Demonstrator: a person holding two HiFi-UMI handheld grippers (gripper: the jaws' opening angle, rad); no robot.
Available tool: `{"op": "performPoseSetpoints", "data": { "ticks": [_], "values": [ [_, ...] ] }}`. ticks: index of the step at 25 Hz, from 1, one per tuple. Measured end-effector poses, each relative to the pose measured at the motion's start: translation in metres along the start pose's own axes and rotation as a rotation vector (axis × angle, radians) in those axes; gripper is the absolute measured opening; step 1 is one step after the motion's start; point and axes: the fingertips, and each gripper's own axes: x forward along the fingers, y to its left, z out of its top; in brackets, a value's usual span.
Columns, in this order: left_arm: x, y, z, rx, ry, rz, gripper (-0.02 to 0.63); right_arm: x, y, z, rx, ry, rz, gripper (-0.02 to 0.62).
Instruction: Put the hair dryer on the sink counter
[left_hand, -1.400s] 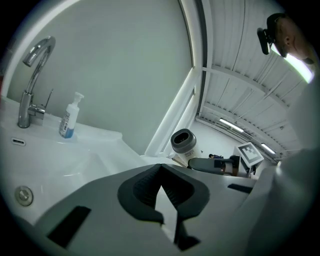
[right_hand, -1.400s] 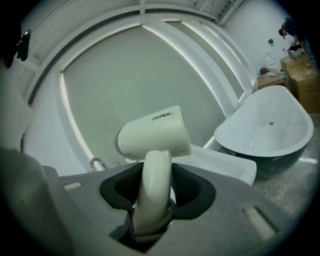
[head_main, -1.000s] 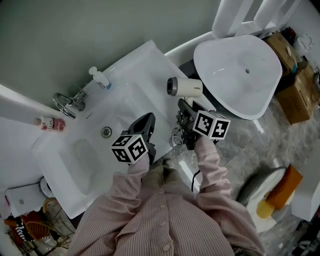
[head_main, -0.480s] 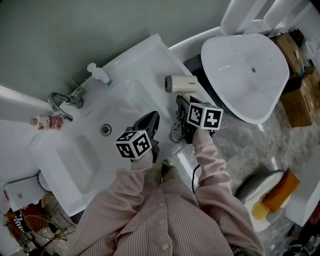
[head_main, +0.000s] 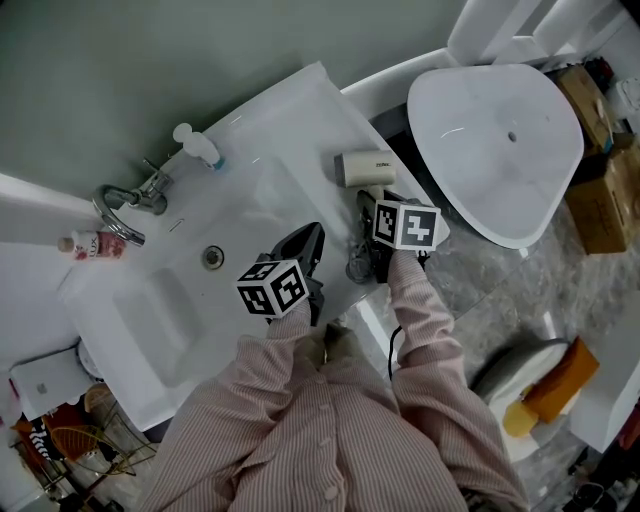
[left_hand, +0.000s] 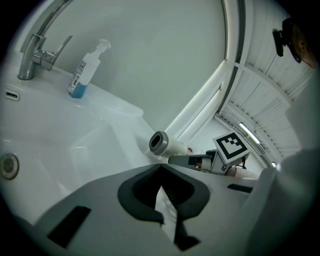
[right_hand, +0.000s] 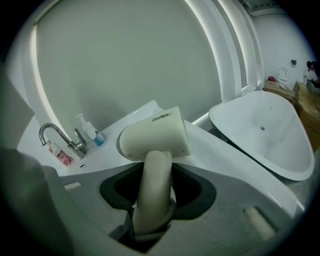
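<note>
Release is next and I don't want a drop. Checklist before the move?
1. Right claw shut on the hair dryer handle: ok.
2. Hair dryer over the sink counter, not over the basin: ok.
3. Hair dryer body resting on the counter: cannot tell.
4. Soap bottle well apart from the landing spot: ok.
5. Left claw empty, apart from the hair dryer: ok.
6. Cord free of the claw: cannot tell.

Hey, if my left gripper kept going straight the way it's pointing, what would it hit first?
Probably the hair dryer: its nozzle end sits almost dead ahead of the left gripper, just above the sink counter. Depth is hard to judge.
</note>
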Motion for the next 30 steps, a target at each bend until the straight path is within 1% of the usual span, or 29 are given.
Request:
{"op": "performPoseSetpoints", "data": {
  "ticks": [6, 11, 18, 21, 25, 30],
  "values": [
    [0.000, -0.001, -0.002, -0.006, -0.001, -0.001, -0.003, 0.006, -0.003, -0.005, -0.004, 0.026, -0.038, 0.164],
    [0.000, 0.002, -0.001, -0.012, -0.001, 0.001, -0.003, 0.009, -0.002, -0.006, -0.018, 0.038, -0.040, 0.164],
    [0.002, 0.000, -0.003, -0.010, 0.004, -0.008, -0.002, 0.013, 0.000, -0.009, -0.057, 0.074, -0.041, 0.167],
    [0.002, -0.001, -0.002, -0.007, 0.007, -0.014, -0.003, 0.012, -0.001, -0.006, -0.091, 0.071, -0.069, 0.181],
    [0.000, -0.005, -0.002, 0.005, 0.004, -0.030, -0.003, 0.008, -0.003, -0.004, -0.092, 0.045, -0.094, 0.195],
    [-0.006, -0.014, 0.005, 0.041, -0.019, -0.063, -0.003, -0.005, 0.003, 0.003, -0.127, -0.037, -0.087, 0.199]
  ]
}}
